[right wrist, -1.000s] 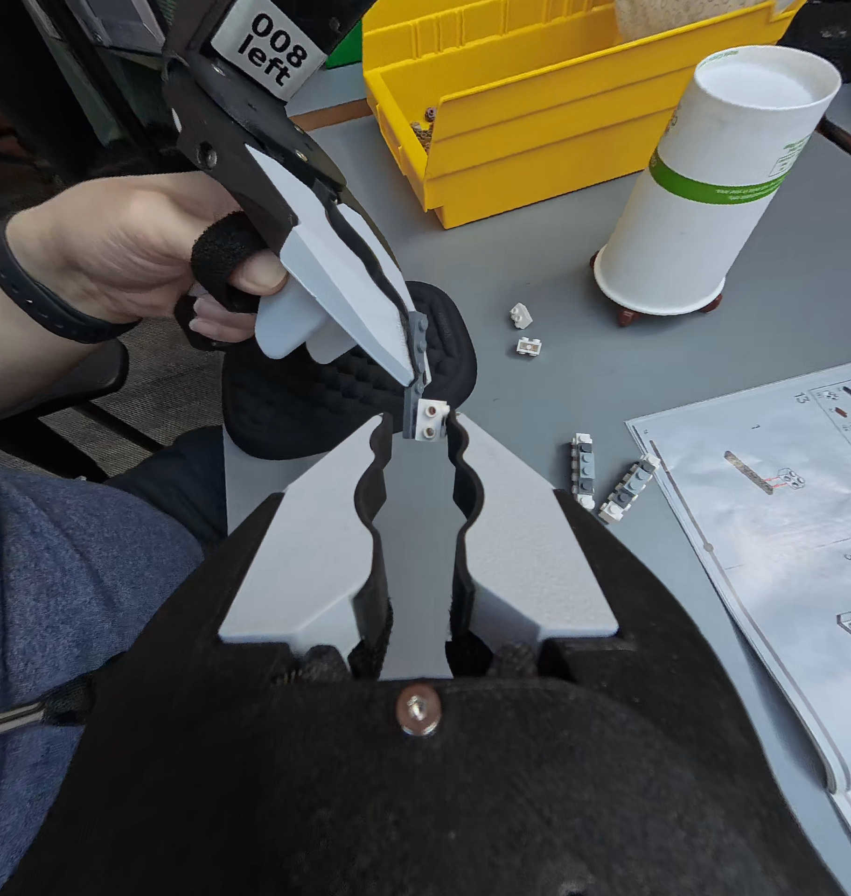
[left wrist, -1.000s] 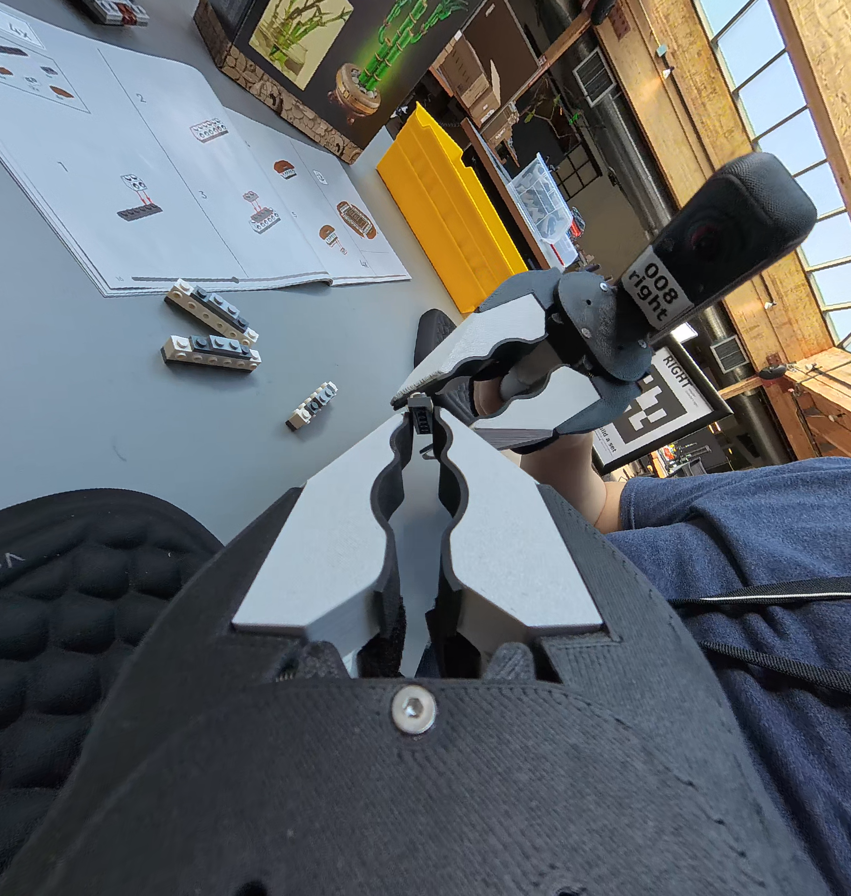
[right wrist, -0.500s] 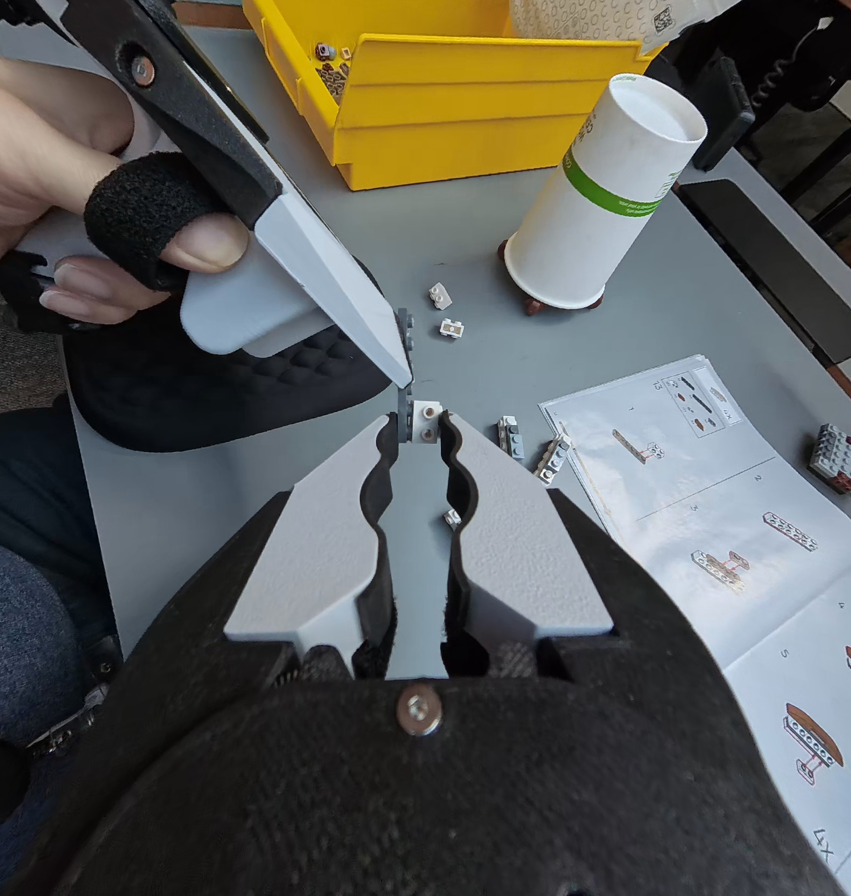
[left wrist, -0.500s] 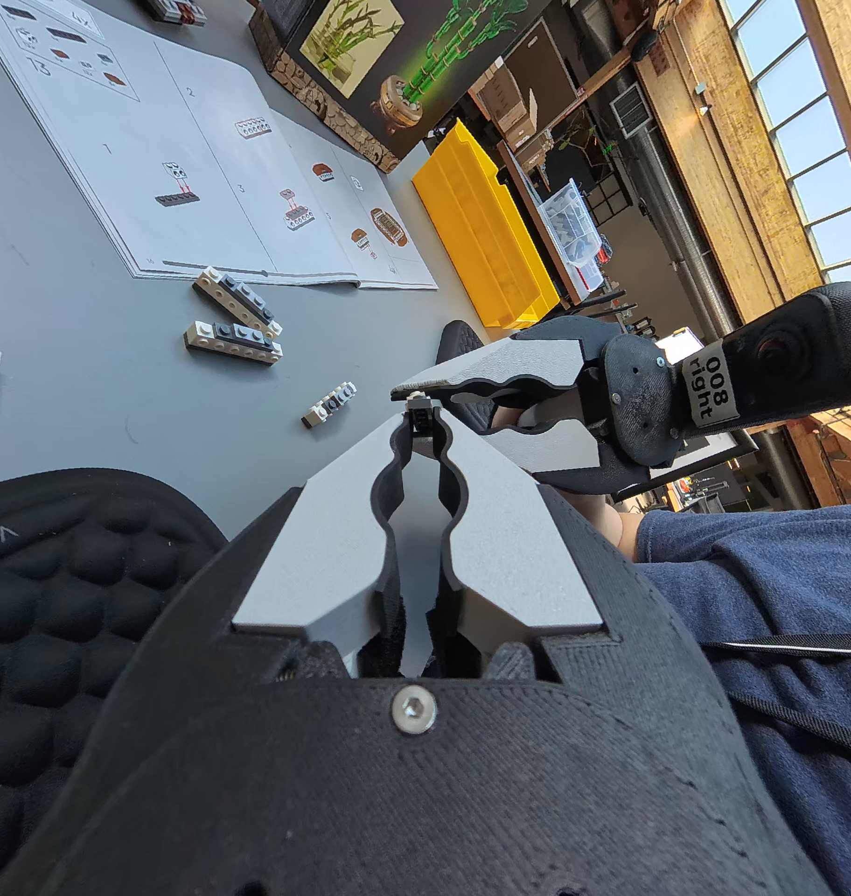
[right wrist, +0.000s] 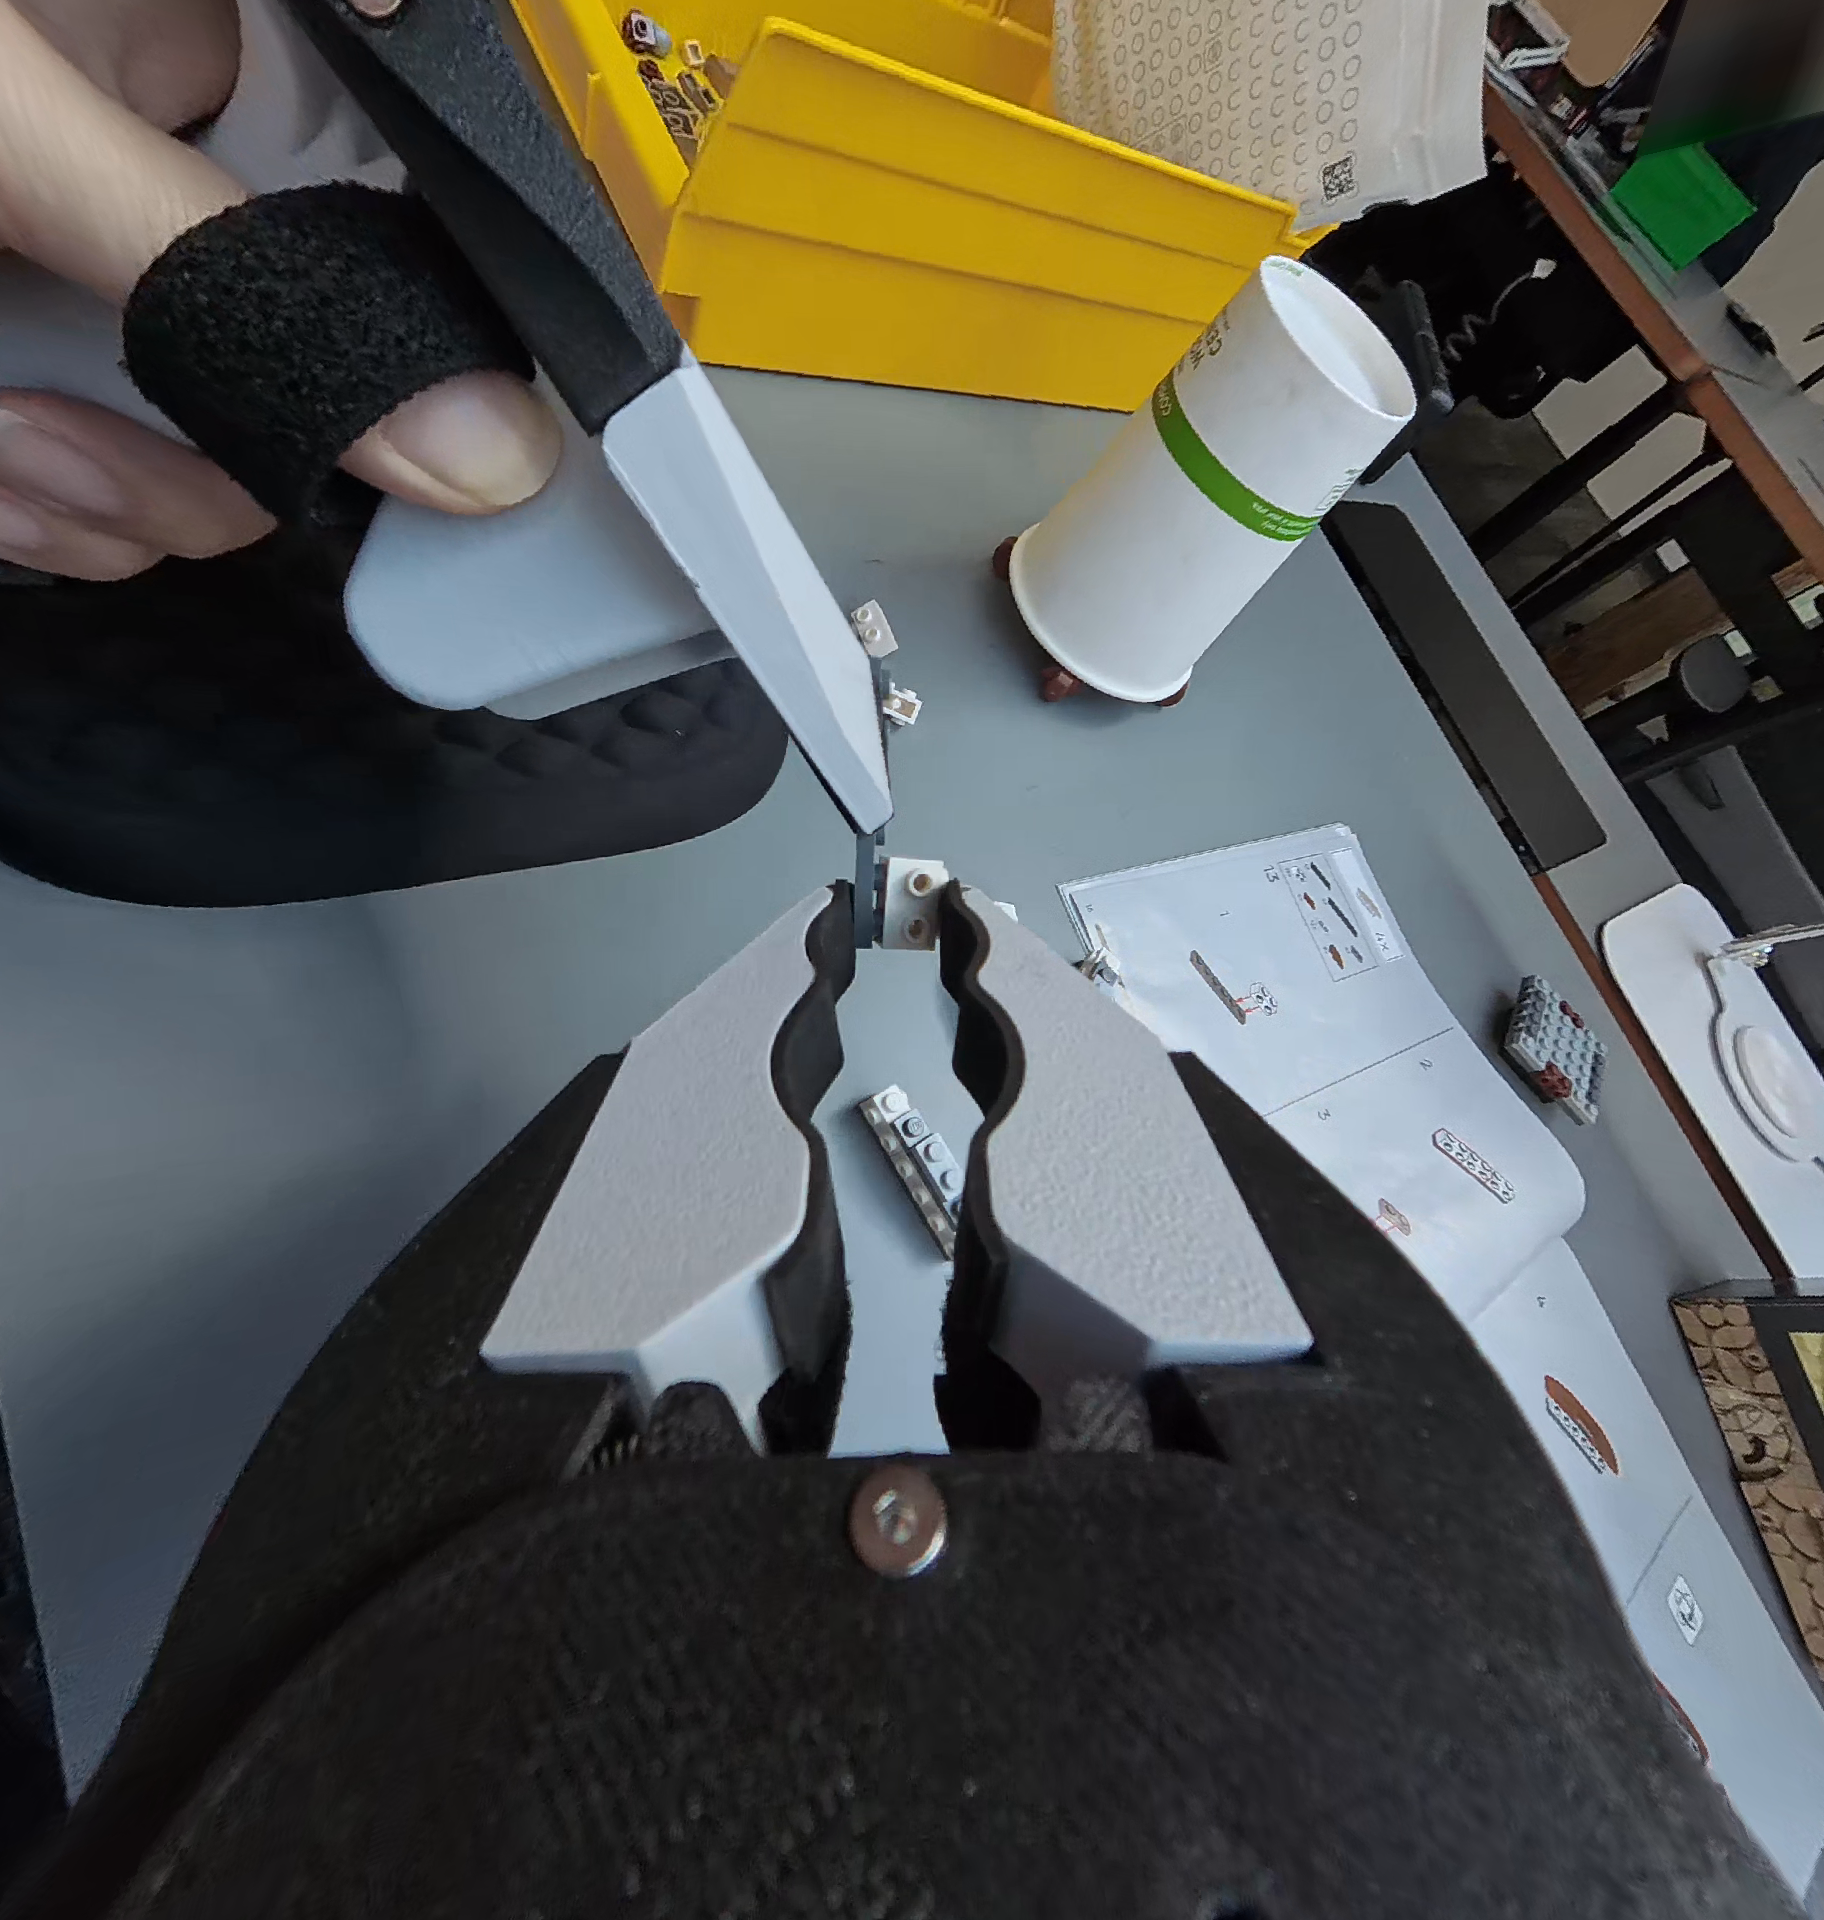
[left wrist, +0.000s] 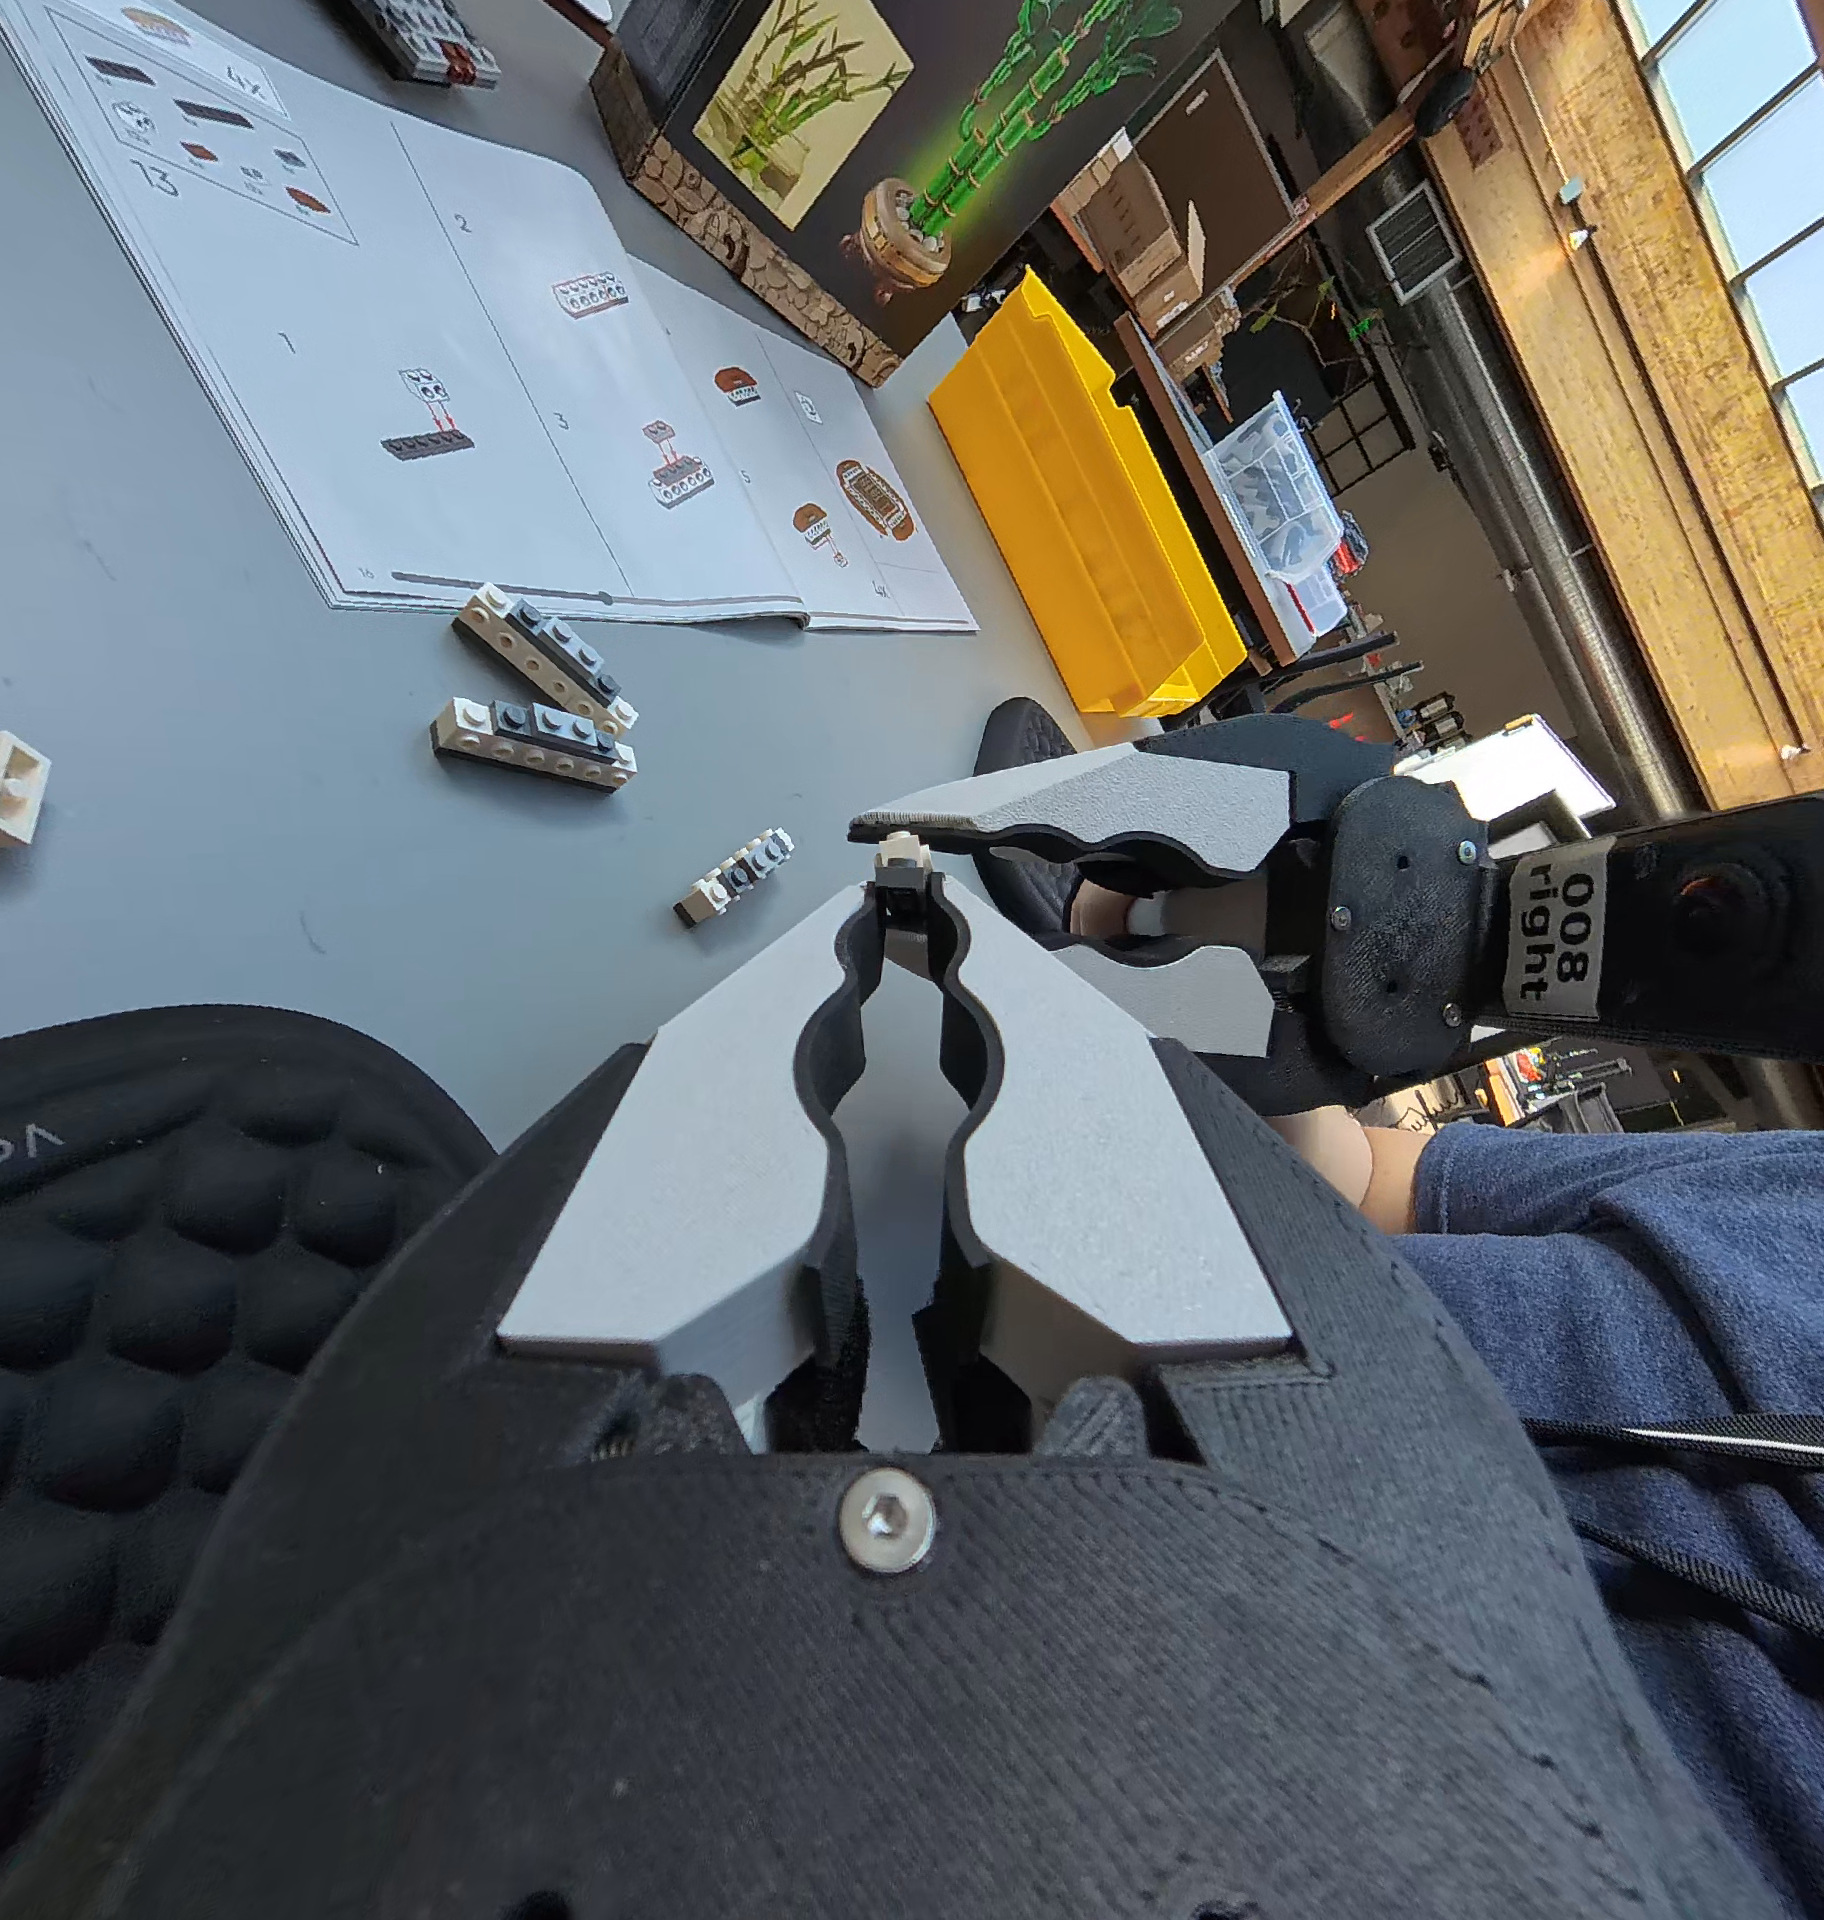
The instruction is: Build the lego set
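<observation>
We see the left gripper (left wrist: 903,899) clenched on a thin dark grey plate (right wrist: 864,896), held edge-on above the bench's near edge. The right gripper (right wrist: 892,909) pinches a small white studded brick (right wrist: 913,904) against that plate. The fingers are matte grey plastic with wavy black rubber pads (right wrist: 975,1023). The bench (left wrist: 212,852) is smooth grey, carrying an open booklet (left wrist: 451,343), striped brick strips (left wrist: 534,727), a paper cup (right wrist: 1209,488) and glossy yellow bins (right wrist: 949,239). Beyond, timber beams frame bright windows.

Two grippers (left wrist: 903,899) (right wrist: 892,904), three assembled brick strips (left wrist: 546,658) on the table, two loose white bricks (right wrist: 873,627), one paper cup (right wrist: 1209,488), one open instruction booklet (left wrist: 451,343), one grey brick assembly (right wrist: 1557,1047), one set box (left wrist: 835,156)
</observation>
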### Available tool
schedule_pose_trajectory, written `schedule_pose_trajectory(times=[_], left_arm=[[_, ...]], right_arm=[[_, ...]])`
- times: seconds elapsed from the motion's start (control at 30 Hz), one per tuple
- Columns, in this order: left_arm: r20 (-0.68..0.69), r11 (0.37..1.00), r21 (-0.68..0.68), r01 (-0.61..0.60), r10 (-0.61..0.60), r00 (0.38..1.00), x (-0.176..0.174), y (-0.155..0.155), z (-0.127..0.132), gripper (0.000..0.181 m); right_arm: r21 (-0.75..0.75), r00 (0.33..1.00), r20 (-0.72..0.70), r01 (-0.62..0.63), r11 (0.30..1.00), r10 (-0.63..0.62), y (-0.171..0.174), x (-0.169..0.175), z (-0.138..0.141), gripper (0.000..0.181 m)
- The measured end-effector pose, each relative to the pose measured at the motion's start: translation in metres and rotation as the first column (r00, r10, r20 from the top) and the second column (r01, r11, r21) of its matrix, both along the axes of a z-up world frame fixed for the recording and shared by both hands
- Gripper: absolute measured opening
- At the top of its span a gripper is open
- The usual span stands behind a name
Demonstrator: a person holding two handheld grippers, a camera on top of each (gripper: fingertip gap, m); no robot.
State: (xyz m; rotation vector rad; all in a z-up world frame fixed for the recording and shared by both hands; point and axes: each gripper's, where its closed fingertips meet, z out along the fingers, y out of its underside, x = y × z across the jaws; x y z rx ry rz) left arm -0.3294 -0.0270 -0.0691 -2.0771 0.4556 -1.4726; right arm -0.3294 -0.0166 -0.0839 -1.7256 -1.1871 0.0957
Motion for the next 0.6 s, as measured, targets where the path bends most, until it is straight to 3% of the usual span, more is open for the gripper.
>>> schedule_pose_trajectory(times=[0.03,0.3,0.4,0.6], left_arm=[[-0.002,1.000,0.001,-0.003,0.003,1.000,0.000,0.000,0.000,0.005],[-0.009,1.000,-0.007,-0.023,0.023,1.000,-0.002,0.005,-0.006,0.005],[-0.022,1.000,-0.014,-0.017,0.017,1.000,-0.003,0.003,-0.011,0.005],[-0.049,1.000,-0.008,-0.002,0.002,0.999,-0.003,-0.001,-0.016,0.006]], right_arm=[[0.010,1.000,0.008,0.001,1.000,-0.001,0.000,0.000,-0.001,0.014],[0.086,0.998,0.037,0.040,0.995,-0.043,0.005,0.000,-0.005,0.013],[0.116,0.996,0.084,-0.005,0.993,-0.004,0.004,-0.002,-0.010,0.014],[0.005,0.999,0.019,-0.038,0.999,0.037,0.000,-0.004,-0.016,0.014]])
